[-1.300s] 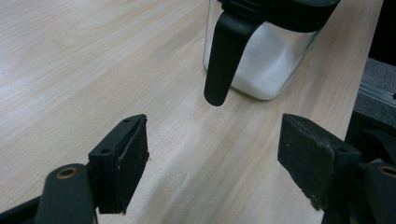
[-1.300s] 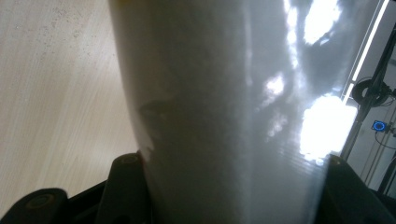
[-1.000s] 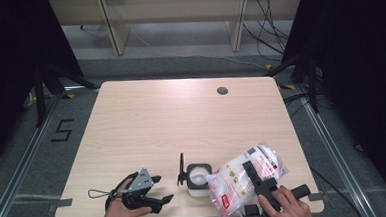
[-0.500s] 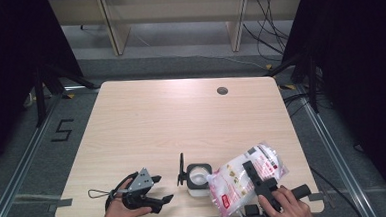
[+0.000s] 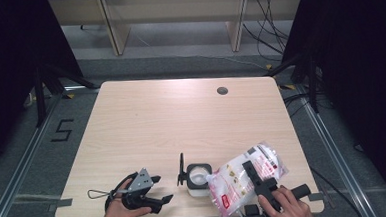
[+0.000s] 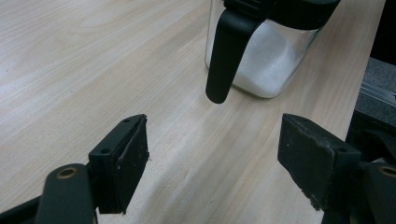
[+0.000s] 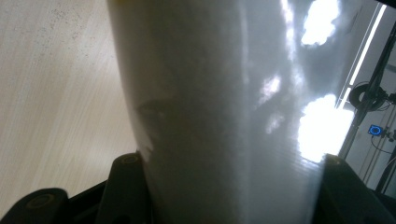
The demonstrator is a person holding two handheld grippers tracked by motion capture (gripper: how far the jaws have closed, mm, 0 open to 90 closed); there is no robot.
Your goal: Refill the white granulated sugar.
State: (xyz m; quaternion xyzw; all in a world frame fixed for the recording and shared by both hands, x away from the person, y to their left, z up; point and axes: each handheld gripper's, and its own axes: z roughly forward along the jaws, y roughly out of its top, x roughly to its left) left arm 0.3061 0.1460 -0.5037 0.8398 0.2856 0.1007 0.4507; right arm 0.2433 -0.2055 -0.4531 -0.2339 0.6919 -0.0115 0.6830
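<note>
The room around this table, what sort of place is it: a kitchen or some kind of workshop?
Probably a lab or test room, not a kitchen. A bare wooden table stands on grey carpet between metal floor rails, loose cables trail behind it, and a number is taped on the floor.

The left gripper (image 5: 160,189) rested low with jaws spread wide and empty, while the right gripper (image 5: 254,178) stood clamped, both hands at the near edge.

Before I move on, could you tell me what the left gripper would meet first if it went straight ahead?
Probably the black handle of the clear glass jar of white powder; the open left gripper points at it, with bare wooden table between.
</note>
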